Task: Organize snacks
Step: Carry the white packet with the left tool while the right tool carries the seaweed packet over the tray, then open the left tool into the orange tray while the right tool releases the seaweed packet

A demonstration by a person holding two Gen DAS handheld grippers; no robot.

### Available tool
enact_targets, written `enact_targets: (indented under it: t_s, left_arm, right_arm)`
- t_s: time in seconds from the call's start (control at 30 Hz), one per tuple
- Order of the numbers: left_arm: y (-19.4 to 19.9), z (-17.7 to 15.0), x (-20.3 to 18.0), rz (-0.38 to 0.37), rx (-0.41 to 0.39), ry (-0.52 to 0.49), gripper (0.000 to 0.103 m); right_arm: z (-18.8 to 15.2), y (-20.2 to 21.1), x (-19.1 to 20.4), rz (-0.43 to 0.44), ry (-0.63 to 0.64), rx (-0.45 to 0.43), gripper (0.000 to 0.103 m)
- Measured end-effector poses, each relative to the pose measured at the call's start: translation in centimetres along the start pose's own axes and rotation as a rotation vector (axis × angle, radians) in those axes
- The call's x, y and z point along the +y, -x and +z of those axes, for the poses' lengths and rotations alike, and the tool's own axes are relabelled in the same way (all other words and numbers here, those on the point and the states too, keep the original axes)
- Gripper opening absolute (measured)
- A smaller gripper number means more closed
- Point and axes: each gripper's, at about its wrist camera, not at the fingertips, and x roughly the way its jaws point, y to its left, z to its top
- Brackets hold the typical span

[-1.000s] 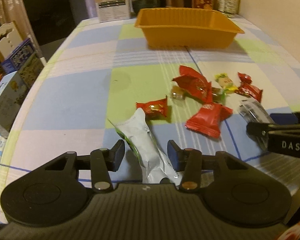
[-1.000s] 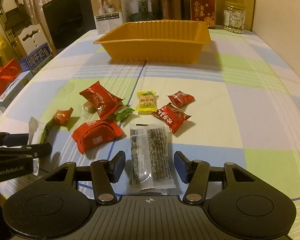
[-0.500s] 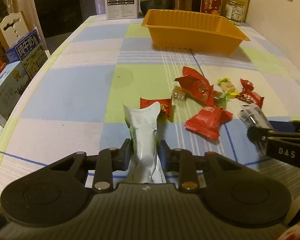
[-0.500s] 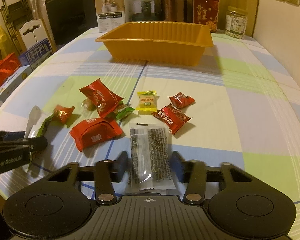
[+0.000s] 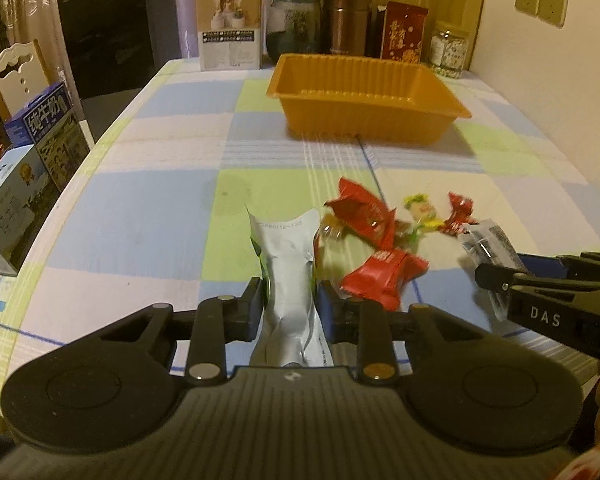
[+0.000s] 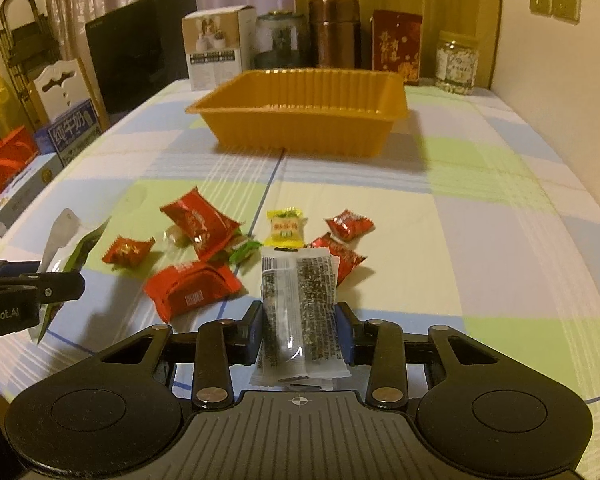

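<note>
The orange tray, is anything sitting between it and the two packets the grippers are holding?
Only the loose red candies just ahead; beyond them bare tablecloth runs to the orange tray. The left gripper grips the white packet, the right gripper the seaweed packet.

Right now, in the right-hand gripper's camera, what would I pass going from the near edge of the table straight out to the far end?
Right gripper shut on the dark seaweed packet → yellow candy → orange tray → copper canister at the back.
</note>
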Motion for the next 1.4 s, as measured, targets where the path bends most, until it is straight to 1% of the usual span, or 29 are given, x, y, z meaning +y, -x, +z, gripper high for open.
enact_targets:
  t_s: [0.13,0.27,0.43,0.57,0.77,0.9,1.03,1.13,1.3,1.4]
  left_arm:
    - [0.4,1.5,-0.5,-0.029,-0.024,-0.009,0.026]
    - [0.4,3.5,-1.3,-0.069,-0.048,-0.023,0.026]
    - [-0.4,6.6,-2.0,-0.122,-0.072,-0.037,0.026]
    - [-1.4,9.7,-2.6,-0.151,-0.101,-0.072,0.026]
    - [-4.6,14.5,-3.0,-0.196,-0.116,-0.101,0.026]
    - [-7.5,17.5,-2.6,-0.229,-0.113,-0.082,0.026]
    - [-10.4,20.0,-2.5,-0.232,-0.109,-0.081,0.026]
    - [-12.4,21.2,-2.1,-0.254,-0.086,-0.047,0.026]
    - [-15.1,22.1,-2.0,-0.257,-0.071,-0.048,0.026]
    - [-16.4,22.6,-2.0,-0.256,-0.066,-0.057,0.026]
  right_arm:
    - [1.4,1.1,-0.4,0.009,-0.039,-0.021,0.038]
    - [3.5,2.2,-0.8,0.017,-0.053,-0.052,0.038]
    - [6.9,2.2,-1.9,0.018,-0.061,-0.083,0.038]
    - [9.9,1.4,-3.2,0.020,-0.063,-0.100,0.038]
    - [14.4,-2.2,-5.0,0.016,-0.061,-0.095,0.038]
    - [16.8,-5.0,-6.0,0.017,-0.075,-0.077,0.038]
    - [19.0,-7.9,-6.8,0.018,-0.082,-0.061,0.038]
    - [20.3,-9.8,-7.4,0.021,-0.101,-0.053,0.038]
    - [21.4,-12.3,-8.0,0.024,-0.123,-0.039,0.038]
    - [21.6,-13.3,-8.0,0.019,-0.109,-0.033,0.038]
